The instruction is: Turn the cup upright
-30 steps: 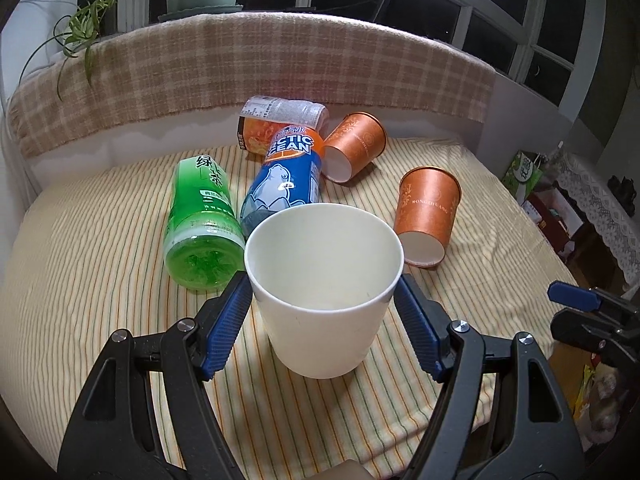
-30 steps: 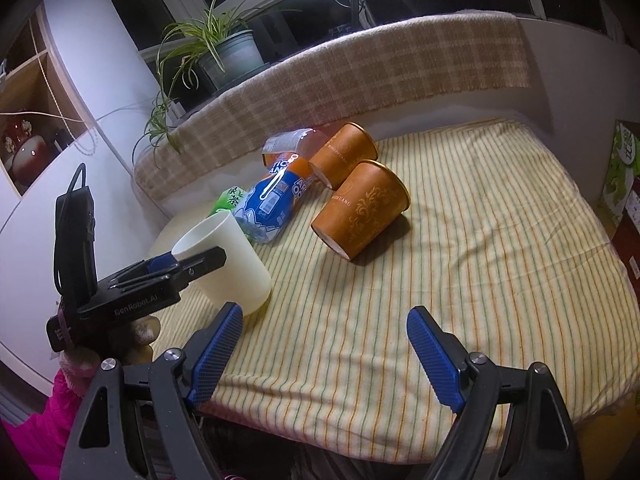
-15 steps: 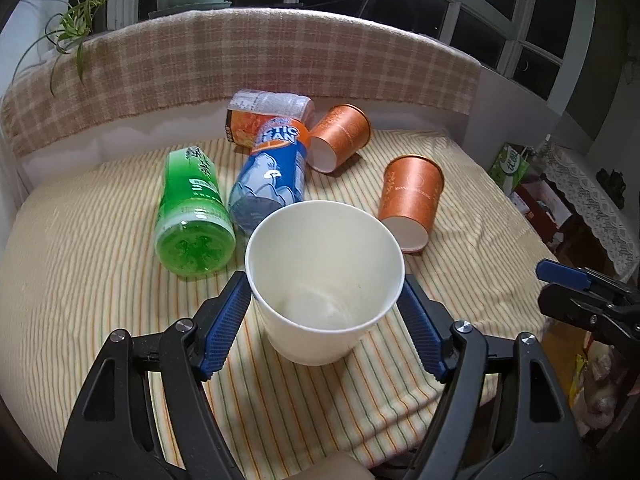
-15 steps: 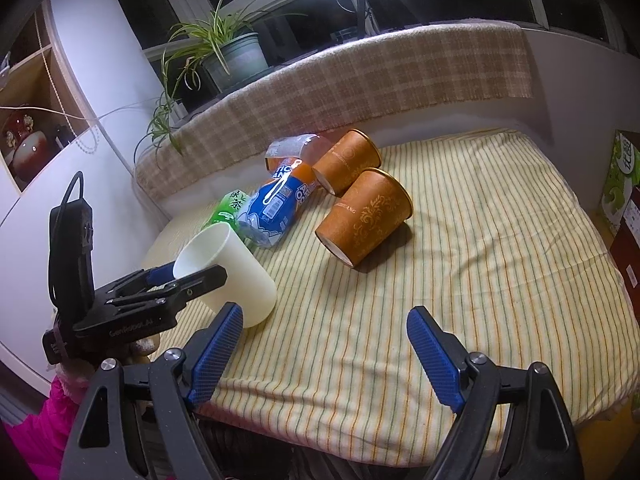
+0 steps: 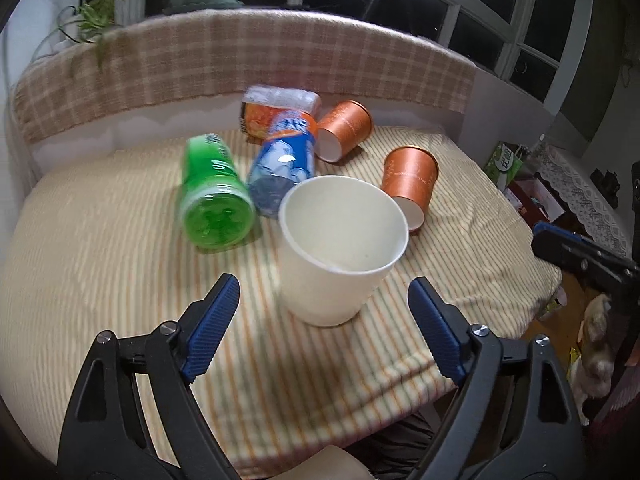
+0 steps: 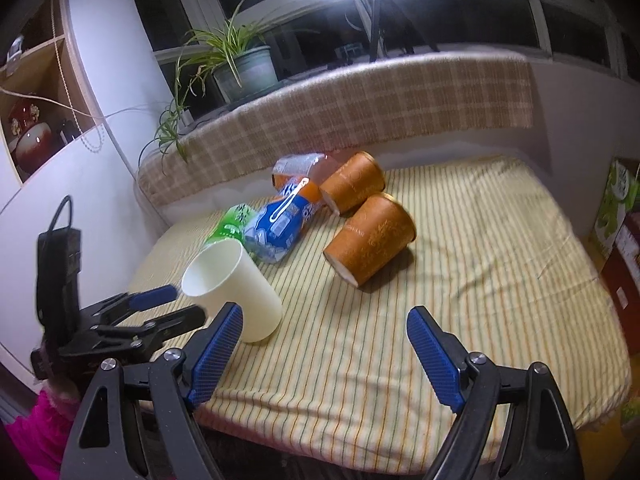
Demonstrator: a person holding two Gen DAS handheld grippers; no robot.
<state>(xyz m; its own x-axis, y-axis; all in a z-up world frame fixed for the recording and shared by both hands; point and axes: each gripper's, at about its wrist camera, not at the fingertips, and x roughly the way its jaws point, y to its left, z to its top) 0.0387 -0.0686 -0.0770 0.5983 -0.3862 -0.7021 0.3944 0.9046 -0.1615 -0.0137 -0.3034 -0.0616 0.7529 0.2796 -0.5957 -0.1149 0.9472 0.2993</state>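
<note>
A white paper cup (image 5: 340, 256) stands upright on the striped cloth, mouth up; it also shows in the right wrist view (image 6: 234, 288). My left gripper (image 5: 324, 316) is open just behind the cup, with its fingers apart from the cup. In the right wrist view the left gripper (image 6: 160, 308) sits at the cup's left. Two orange cups (image 5: 412, 184) (image 5: 346, 130) lie on their sides further back. My right gripper (image 6: 322, 356) is open and empty above the near part of the cloth.
A green bottle (image 5: 214, 196), a blue bottle (image 5: 284, 164) and an orange-labelled bottle (image 5: 276, 110) lie on their sides behind the white cup. A checked cushion (image 5: 240, 60) backs the surface. The cloth's front edge (image 5: 360, 420) drops off near the grippers.
My left gripper has let go of the white cup and drawn back; the cup now stands free on the cloth. My right gripper has hardly moved.
</note>
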